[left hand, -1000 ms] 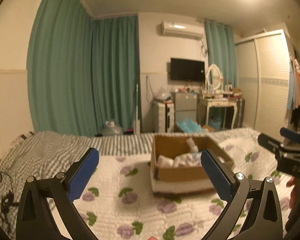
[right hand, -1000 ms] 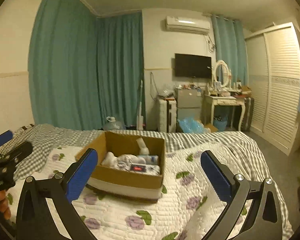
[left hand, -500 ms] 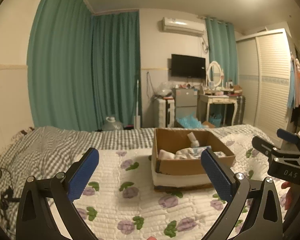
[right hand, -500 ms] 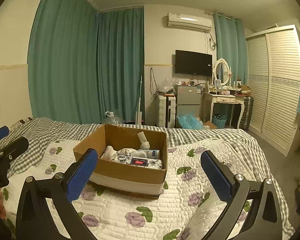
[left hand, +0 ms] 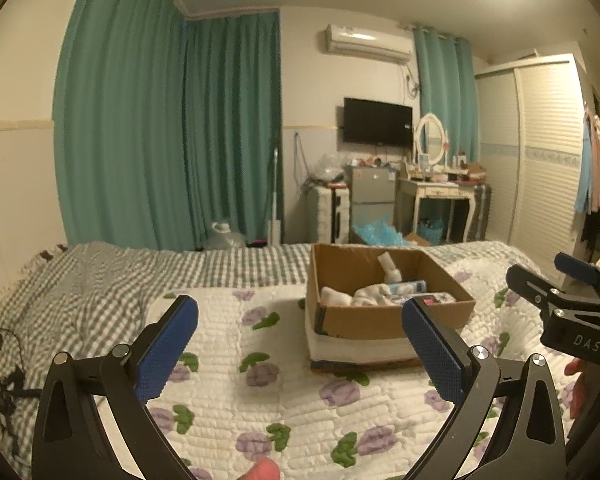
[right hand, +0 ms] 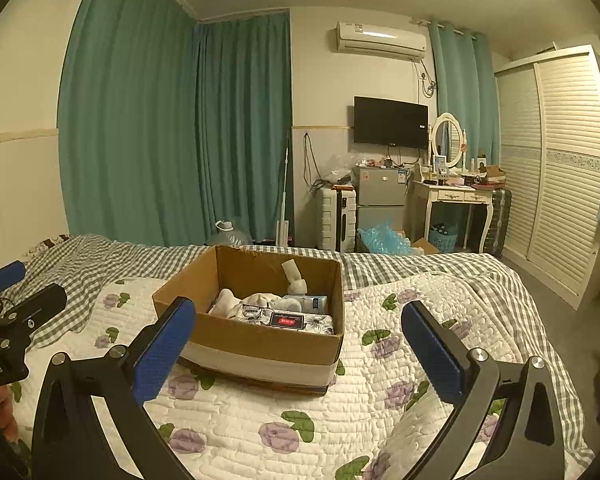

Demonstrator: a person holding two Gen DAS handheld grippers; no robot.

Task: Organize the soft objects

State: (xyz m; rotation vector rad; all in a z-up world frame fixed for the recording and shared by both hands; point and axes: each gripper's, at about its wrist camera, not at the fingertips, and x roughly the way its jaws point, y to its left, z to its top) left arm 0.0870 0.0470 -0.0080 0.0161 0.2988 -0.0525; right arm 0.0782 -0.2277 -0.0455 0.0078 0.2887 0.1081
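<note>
Both tongs spread and empty above the bed; soft goods sit in the box.

Left tongs (left hand: 300, 344) wide apart over the floral quilt (left hand: 284, 412), nothing between the pads. Box (right hand: 260, 336) rests on the quilt mid-bed, open top, holding white socks (right hand: 240, 304) and packets (right hand: 288, 320). Right tongs (right hand: 298, 346) also gaping, low in front of the box, not touching it. Dresser (right hand: 456, 196) at far right wall.

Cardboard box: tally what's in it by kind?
Cardboard box on the quilt:
White bottle: 1
White sock-like soft items: number unclear, bunched
Blue-and-white pack: 1
Floral tissue pack: 1
Total: 3 countable plus the bunch.
</note>
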